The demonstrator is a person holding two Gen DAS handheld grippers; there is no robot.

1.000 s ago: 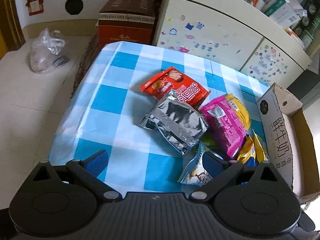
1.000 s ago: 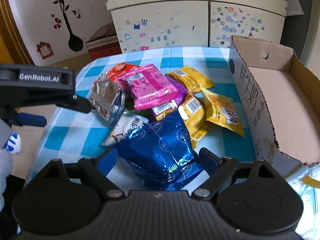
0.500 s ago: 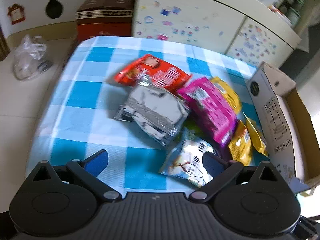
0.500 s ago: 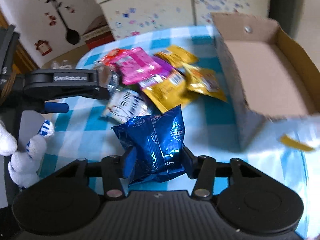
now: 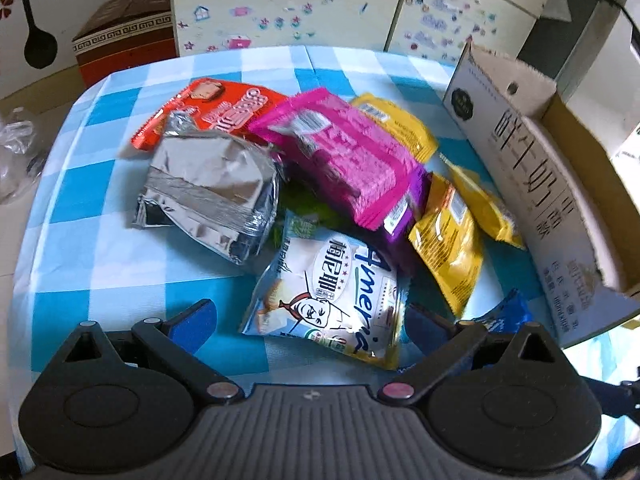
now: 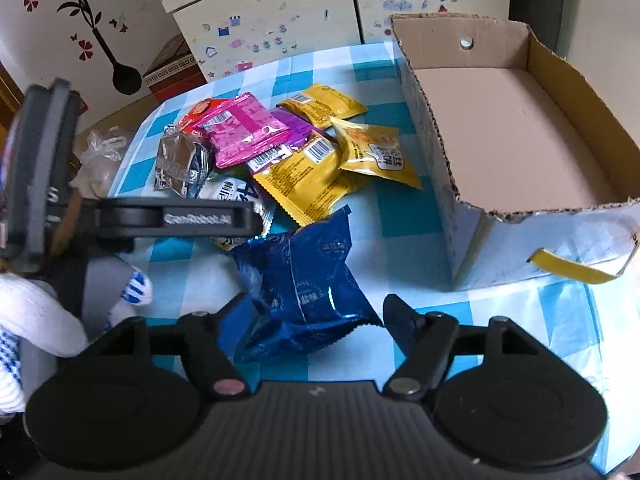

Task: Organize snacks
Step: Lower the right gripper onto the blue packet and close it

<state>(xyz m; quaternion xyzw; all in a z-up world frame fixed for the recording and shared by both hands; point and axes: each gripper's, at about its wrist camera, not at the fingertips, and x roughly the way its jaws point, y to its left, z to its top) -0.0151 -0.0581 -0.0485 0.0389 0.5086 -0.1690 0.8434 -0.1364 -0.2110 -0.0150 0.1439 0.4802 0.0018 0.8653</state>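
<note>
A pile of snack packets lies on the blue-checked tablecloth point(image 5: 100, 264): silver point(image 5: 212, 188), red point(image 5: 216, 108), pink point(image 5: 340, 156), yellow point(image 5: 452, 248) and a white one point(image 5: 332, 292). My left gripper point(image 5: 310, 320) is open, low over the cloth, with the white packet's near edge between its fingers. A blue packet point(image 6: 304, 276) rests on the cloth between the opening jaws of my right gripper point(image 6: 316, 316); the right pad stands clear of it. An open cardboard box point(image 6: 428, 92) stands to the right with nothing inside.
Behind the table stands a cream cabinet point(image 5: 288, 12) covered in stickers, with a red-brown carton point(image 5: 128, 36) beside it. A plastic bag point(image 5: 16, 148) lies on the floor at left. In the right wrist view a gloved hand point(image 6: 32, 320) holds the left gripper.
My right gripper shut on the blue packet, raised it, then spread its jaws; the packet now rests on the cloth. My left gripper sank and shifted right over the white packet.
</note>
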